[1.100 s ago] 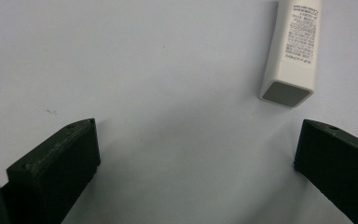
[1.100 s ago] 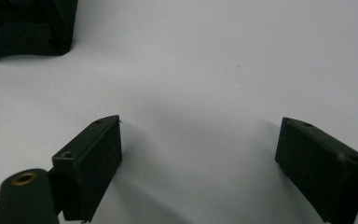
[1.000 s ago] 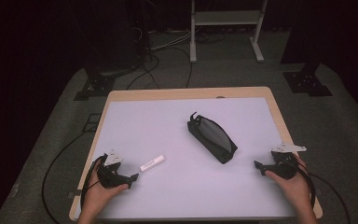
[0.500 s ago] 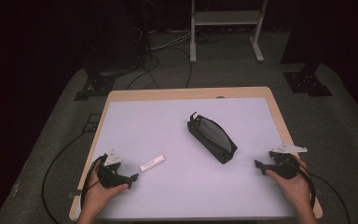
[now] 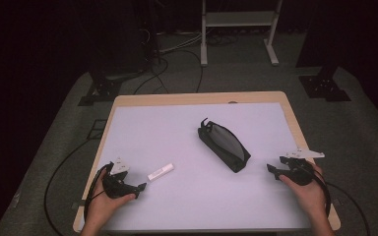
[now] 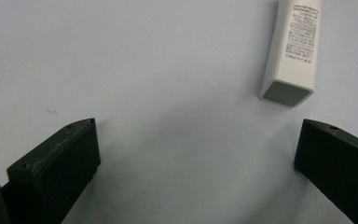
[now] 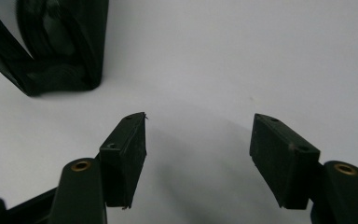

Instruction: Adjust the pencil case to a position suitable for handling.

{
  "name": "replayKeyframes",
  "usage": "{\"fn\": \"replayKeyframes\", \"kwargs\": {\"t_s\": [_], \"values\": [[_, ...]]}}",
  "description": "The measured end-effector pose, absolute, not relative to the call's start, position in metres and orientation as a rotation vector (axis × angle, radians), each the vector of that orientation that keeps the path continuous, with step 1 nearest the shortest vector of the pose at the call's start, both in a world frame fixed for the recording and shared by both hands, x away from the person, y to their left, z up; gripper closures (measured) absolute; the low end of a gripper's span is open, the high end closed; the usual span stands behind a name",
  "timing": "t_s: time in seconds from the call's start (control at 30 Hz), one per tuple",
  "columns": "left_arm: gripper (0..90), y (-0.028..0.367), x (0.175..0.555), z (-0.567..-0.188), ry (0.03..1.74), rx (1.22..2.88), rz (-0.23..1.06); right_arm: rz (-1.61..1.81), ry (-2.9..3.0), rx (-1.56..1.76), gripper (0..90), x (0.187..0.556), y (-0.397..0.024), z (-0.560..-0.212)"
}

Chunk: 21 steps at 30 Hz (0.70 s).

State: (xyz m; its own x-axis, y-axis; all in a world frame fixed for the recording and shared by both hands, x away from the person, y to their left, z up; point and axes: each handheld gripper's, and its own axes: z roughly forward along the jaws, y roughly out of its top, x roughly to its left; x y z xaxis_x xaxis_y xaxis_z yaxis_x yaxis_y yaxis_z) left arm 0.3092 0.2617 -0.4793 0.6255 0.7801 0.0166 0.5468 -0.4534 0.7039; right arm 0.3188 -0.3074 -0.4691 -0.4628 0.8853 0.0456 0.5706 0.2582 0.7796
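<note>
- Step in hand, as judged: the approach. The left gripper rests on the white table with its jaws wide apart and nothing between them; the white tube lies just ahead of its tips, apart from both.
- To do it well: in the left gripper view the white tube sits ahead of the right-hand jaw, not centred. Shift the jaws sideways until the tube lies midway, then advance and close across its narrow sides so it cannot skid on the smooth surface.
- The right gripper has just been closing its jaws; they stand partly open with nothing between them. In the right gripper view the black pouch lies ahead and to the left, well clear of the tips.
- The tube: slim, flat-sided, white, with fine dark print along its length and a squared grey end facing the left gripper.
- The black pouch: long and soft, lying aslant between the two grippers, farther from the person.
</note>
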Motion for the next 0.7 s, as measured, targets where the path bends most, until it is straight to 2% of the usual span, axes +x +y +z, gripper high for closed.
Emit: {"fn": "replayKeyframes", "kwargs": {"t_s": [0.7], "values": [[0.0,0.262,0.309,-0.480,1.034,2.169,0.446,1.171,2.117,1.291,36.5,0.340,-0.293,-0.444]]}}
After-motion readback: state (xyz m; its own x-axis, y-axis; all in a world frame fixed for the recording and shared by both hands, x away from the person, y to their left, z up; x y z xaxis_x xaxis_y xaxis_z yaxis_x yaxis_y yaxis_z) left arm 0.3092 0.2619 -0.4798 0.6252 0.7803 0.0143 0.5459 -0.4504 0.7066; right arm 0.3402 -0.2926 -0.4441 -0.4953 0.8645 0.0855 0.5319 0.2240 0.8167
